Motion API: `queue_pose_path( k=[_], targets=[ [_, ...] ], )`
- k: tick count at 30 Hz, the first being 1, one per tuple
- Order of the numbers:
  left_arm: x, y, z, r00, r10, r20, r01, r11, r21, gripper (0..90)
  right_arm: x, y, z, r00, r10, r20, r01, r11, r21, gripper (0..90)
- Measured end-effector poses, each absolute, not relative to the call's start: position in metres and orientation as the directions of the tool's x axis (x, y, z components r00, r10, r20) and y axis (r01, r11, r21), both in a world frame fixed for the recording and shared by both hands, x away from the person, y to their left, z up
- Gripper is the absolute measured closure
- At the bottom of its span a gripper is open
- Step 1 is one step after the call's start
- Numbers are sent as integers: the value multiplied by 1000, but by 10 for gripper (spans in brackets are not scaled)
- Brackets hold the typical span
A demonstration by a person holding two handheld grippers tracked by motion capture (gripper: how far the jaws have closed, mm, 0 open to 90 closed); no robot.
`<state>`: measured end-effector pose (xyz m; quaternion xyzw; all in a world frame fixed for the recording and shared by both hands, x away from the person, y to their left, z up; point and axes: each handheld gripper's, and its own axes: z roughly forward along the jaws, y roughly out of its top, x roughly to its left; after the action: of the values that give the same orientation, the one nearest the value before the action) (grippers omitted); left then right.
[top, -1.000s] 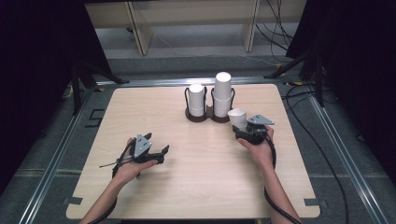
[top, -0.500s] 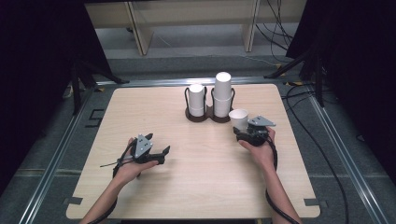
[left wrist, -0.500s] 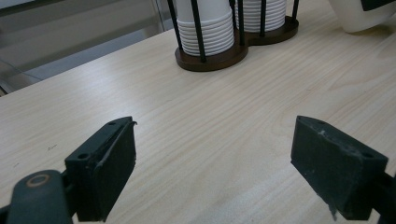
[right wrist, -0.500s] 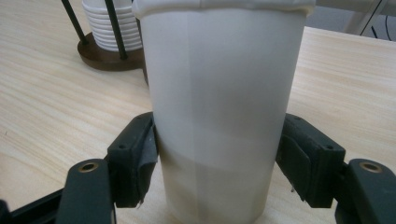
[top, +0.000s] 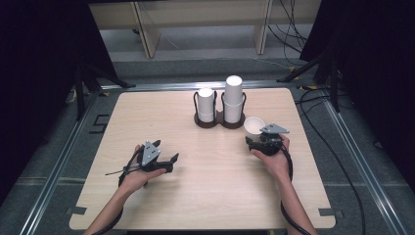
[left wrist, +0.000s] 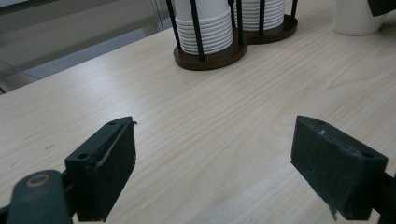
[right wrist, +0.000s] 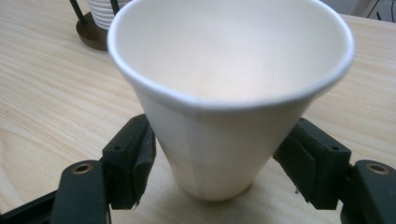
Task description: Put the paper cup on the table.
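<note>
I note the table (top: 195,196) is pale wood-grain, smooth and matt; the loose cup (right wrist: 224,116) looks like white paper, matt, with a rolled rim; the stacked cups (left wrist: 205,32) match it, ribbed by their rims; the holder (left wrist: 210,58) has a dark glossy wooden base and thin black rods; the right gripper (right wrist: 219,172) pads are black matt plastic.

The left gripper (top: 169,162) rests low near the table's near-left part, jaws apart. The right gripper (top: 254,141), toward the right edge, has just been opening its jaws.
</note>
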<state>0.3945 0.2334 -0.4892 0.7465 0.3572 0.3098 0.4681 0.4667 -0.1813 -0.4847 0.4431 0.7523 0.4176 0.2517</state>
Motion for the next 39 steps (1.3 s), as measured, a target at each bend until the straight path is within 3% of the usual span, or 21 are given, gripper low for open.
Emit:
queue_pose_path(
  k=[7,12,14,15,34,39],
  targets=[
    [395,233,-491,550,826,122,233,-292,928,136,466,-182,-483,-467,884,-1,463,246,852,152],
    [395,234,-492,549,826,126,235,-297,926,135,461,-183,-479,-464,885,31,481,223,848,155],
    [394,234,-492,553,823,126,241,-303,922,133,456,-180,-480,-417,907,65,503,170,847,155],
    [394,234,-493,557,821,123,246,-304,920,133,457,-183,-479,-451,892,8,467,229,854,155],
    [391,235,-496,551,825,123,244,-301,922,130,412,-196,-478,-450,892,54,481,191,856,155],
    [392,235,-496,546,827,130,231,-299,926,131,400,-204,-479,-444,896,9,435,207,876,155]
  ],
)
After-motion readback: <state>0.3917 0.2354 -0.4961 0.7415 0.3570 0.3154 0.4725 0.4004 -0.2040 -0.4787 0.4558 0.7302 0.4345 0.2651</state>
